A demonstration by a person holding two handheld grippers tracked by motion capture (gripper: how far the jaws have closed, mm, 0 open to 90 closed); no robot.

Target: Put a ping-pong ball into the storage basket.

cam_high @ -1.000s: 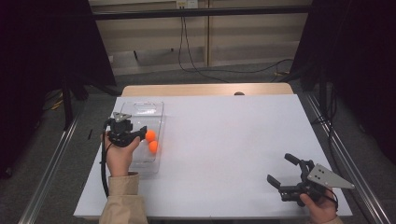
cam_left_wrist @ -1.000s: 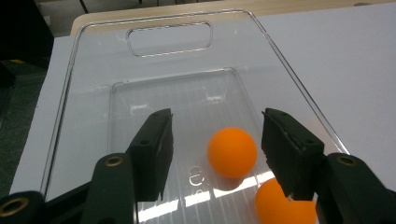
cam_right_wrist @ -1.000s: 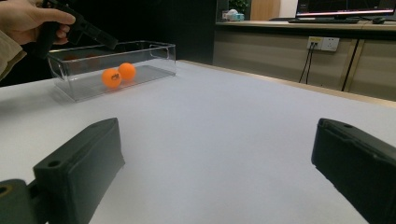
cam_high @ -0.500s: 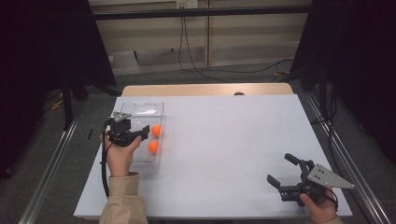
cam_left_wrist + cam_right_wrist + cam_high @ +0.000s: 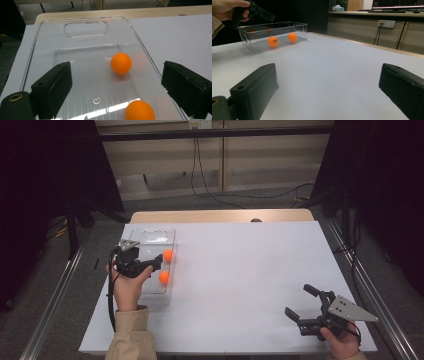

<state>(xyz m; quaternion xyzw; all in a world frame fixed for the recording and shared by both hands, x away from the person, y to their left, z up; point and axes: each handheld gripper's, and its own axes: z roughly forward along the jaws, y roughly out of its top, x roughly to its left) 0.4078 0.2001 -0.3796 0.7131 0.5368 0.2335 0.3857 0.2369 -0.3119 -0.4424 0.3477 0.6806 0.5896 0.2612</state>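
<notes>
Two orange balls [image 5: 164, 266] lie in the clear bin [image 5: 150, 236] at left-centre, beneath the left gripper [image 5: 152, 264], jaws just opened wide and empty; lift straight up, clearing the walls.

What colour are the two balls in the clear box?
Orange, both balls; clearest in the left gripper view.
</notes>
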